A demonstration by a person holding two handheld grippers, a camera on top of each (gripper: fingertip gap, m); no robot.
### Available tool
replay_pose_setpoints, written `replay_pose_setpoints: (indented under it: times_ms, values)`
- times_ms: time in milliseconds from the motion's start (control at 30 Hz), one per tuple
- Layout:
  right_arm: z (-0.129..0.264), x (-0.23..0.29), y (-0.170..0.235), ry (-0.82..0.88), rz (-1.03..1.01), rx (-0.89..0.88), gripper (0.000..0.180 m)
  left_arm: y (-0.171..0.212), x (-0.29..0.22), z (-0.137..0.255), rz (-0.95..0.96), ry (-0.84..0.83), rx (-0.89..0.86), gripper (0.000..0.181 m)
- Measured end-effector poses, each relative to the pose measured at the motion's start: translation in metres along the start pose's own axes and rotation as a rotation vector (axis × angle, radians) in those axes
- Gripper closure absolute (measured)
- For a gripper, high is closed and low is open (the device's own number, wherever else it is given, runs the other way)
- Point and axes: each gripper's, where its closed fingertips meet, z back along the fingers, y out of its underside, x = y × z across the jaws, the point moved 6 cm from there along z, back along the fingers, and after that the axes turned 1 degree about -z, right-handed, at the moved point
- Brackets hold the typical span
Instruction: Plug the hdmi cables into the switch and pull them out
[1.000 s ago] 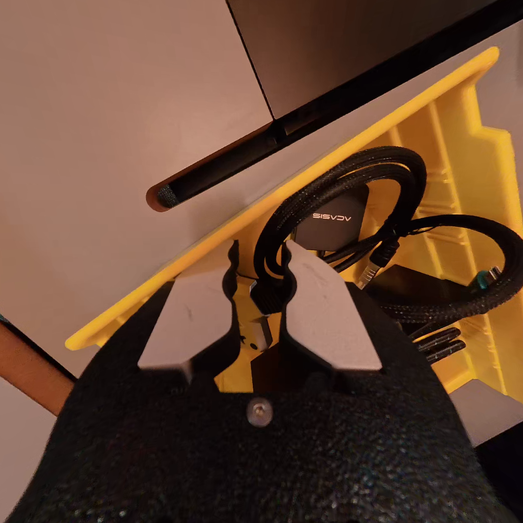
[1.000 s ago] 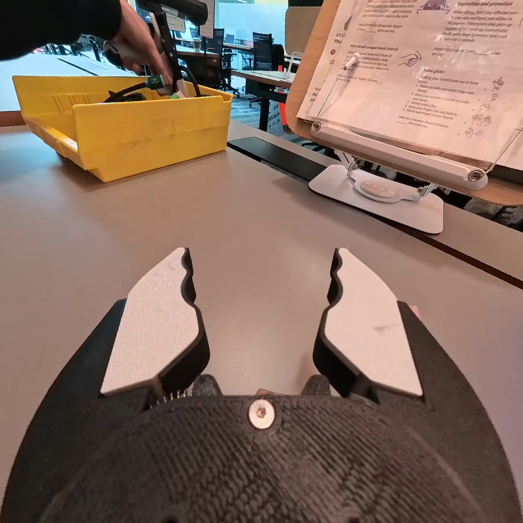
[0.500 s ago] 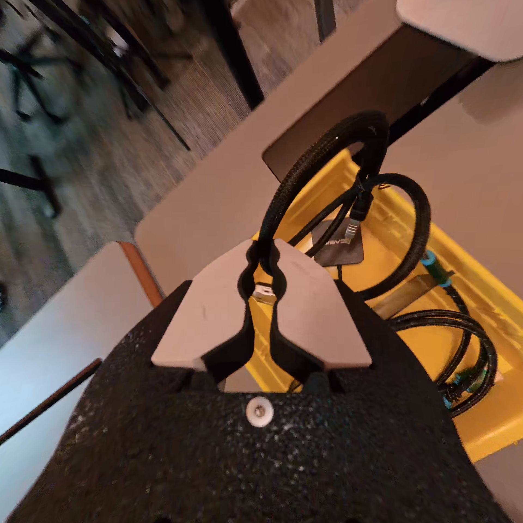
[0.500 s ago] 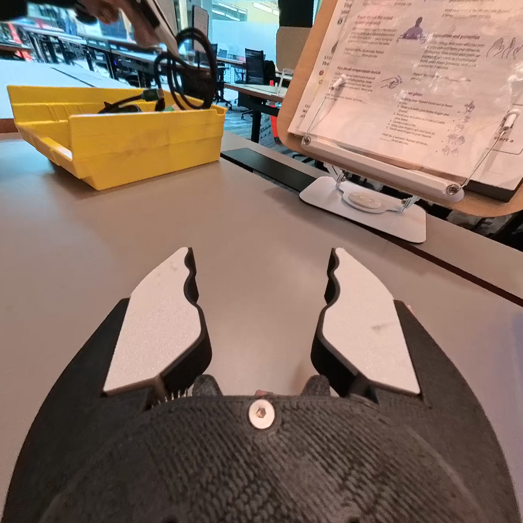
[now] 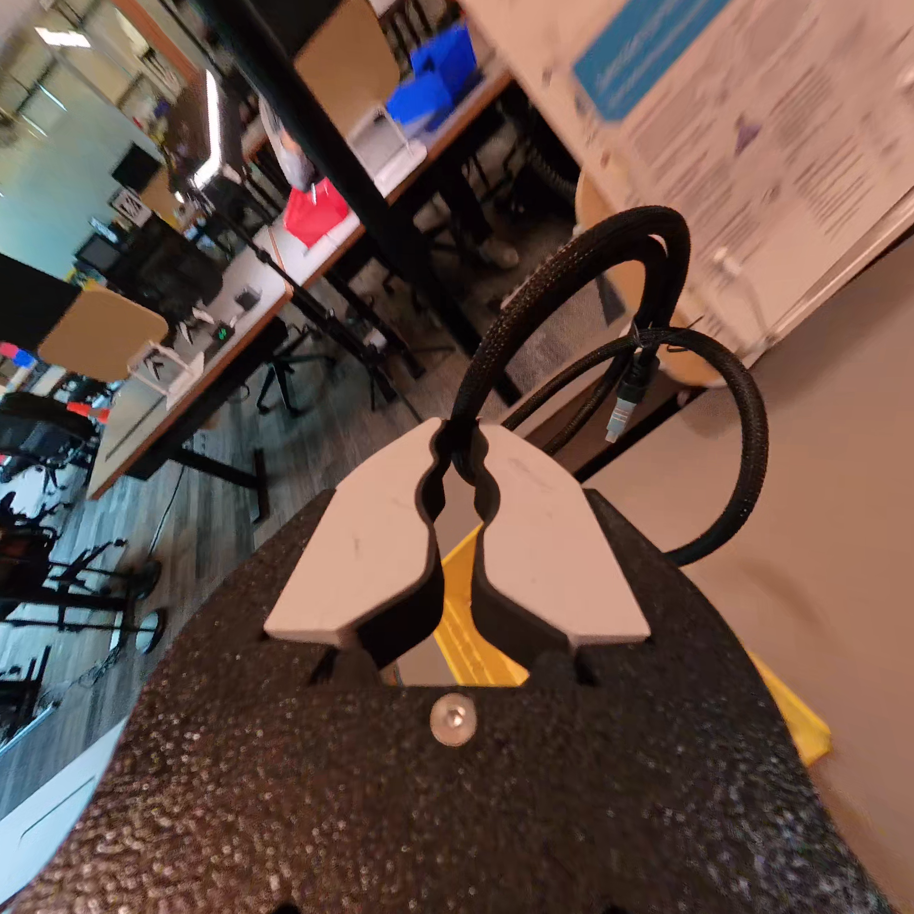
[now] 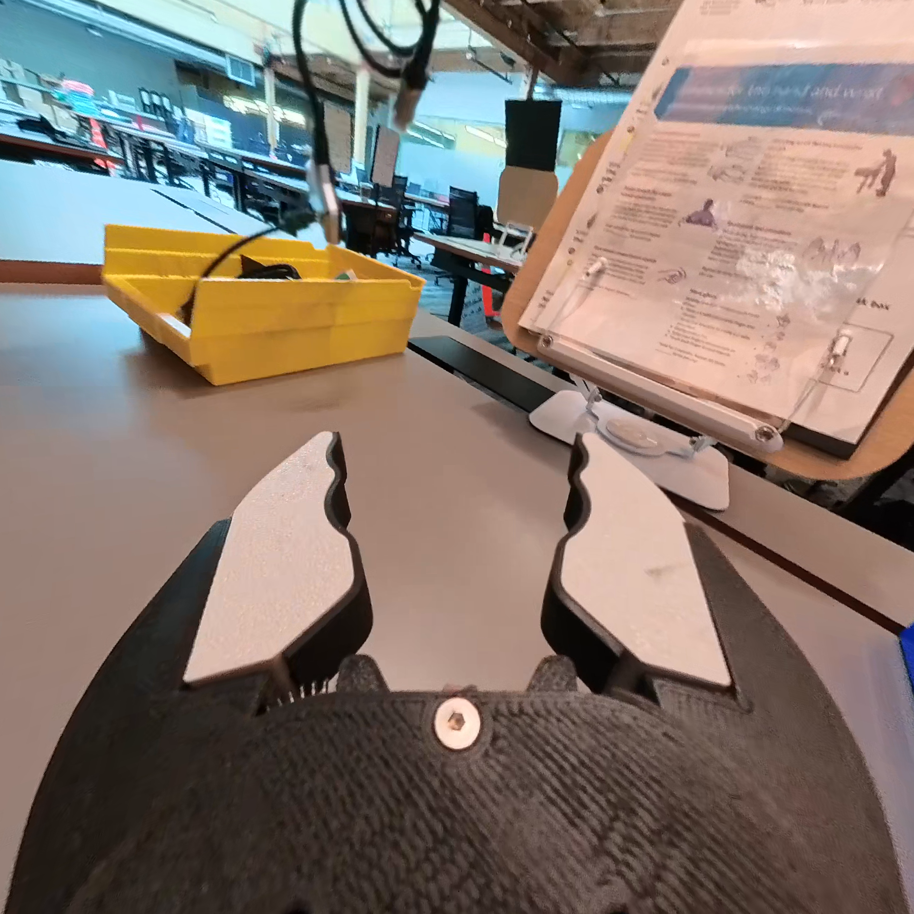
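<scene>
My left gripper (image 5: 460,445) is shut on a coiled black braided HDMI cable (image 5: 559,277) and holds it high above the yellow bin (image 5: 462,638). The coil loops up and to the right, and one silver plug (image 5: 624,413) hangs from it. In the right wrist view the same cable (image 6: 306,89) dangles in the air above the yellow bin (image 6: 297,321), with two silver plugs (image 6: 324,200) hanging down. More black cable (image 6: 267,271) lies in the bin. My right gripper (image 6: 457,487) is open and empty, low over the grey table. The switch is not visible.
A document stand (image 6: 732,247) holding printed sheets stands on a white base (image 6: 638,445) at the right of the table (image 6: 148,445). A black slot (image 6: 484,361) runs along the table's back. Office desks and chairs fill the room behind.
My left gripper has closed on the cable coil in the bin and lifted it up and out. The right gripper stayed open and shifted only slightly.
</scene>
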Motion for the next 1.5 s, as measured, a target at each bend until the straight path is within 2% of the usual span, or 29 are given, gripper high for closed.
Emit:
replay_pose_setpoints:
  times_ms: [33, 167, 267, 433, 567, 633, 667, 700, 733, 833, 967, 1100, 1200, 1333, 1500]
  values:
    - [0.0, 0.003, -0.003, -0.011, 0.009, -0.02, 0.094, -0.012, -0.002, 0.01, 0.007, 0.0, -0.034, 0.173]
    - [-0.002, 0.019, -0.016, -0.081, 0.019, -0.093, 0.094, -0.054, -0.025, 0.039, 0.029, 0.039, -0.134, 0.173]
    - [-0.002, 0.034, -0.037, -0.132, -0.005, -0.192, 0.097, -0.071, -0.064, 0.048, 0.041, 0.1, -0.178, 0.173]
    - [-0.007, 0.051, -0.057, -0.128, 0.044, -0.239, 0.104, -0.079, -0.157, 0.05, 0.055, 0.181, -0.265, 0.173]
    - [-0.011, 0.05, -0.051, -0.102, -0.049, -0.239, 0.119, -0.076, -0.231, 0.043, 0.088, 0.232, -0.292, 0.173]
    - [-0.014, 0.049, -0.043, -0.097, -0.032, -0.201, 0.119, -0.078, -0.261, 0.04, 0.093, 0.286, -0.306, 0.173]
    - [-0.014, 0.049, -0.039, -0.1, -0.008, -0.177, 0.122, -0.079, -0.273, 0.039, 0.095, 0.306, -0.309, 0.173]
    - [-0.015, 0.048, -0.034, -0.094, 0.02, -0.148, 0.135, -0.081, -0.281, 0.038, 0.097, 0.315, -0.314, 0.173]
    - [-0.014, 0.047, -0.03, -0.096, 0.046, -0.126, 0.166, -0.082, -0.286, 0.038, 0.094, 0.315, -0.316, 0.173]
    - [-0.01, 0.047, -0.03, -0.182, -0.023, -0.114, 0.168, -0.083, -0.288, 0.034, 0.1, 0.299, -0.304, 0.173]
    - [-0.002, 0.047, -0.038, -0.302, -0.086, -0.188, 0.168, -0.076, -0.284, 0.029, 0.163, 0.318, -0.333, 0.172]
    - [0.01, 0.042, -0.053, -0.437, -0.286, -0.342, 0.168, -0.067, -0.289, 0.031, 0.286, 0.542, -0.404, 0.144]
    - [0.019, 0.027, -0.058, -0.46, -0.441, -0.463, 0.168, -0.05, -0.295, 0.038, 0.392, 0.729, -0.4, 0.123]
    - [0.026, 0.01, -0.057, -0.47, -0.597, -0.564, 0.168, -0.011, -0.316, 0.049, 0.446, 0.865, -0.452, 0.121]
    - [0.03, 0.008, -0.063, -0.54, -0.706, -0.656, 0.169, 0.029, -0.376, 0.045, 0.441, 0.987, -0.465, 0.12]
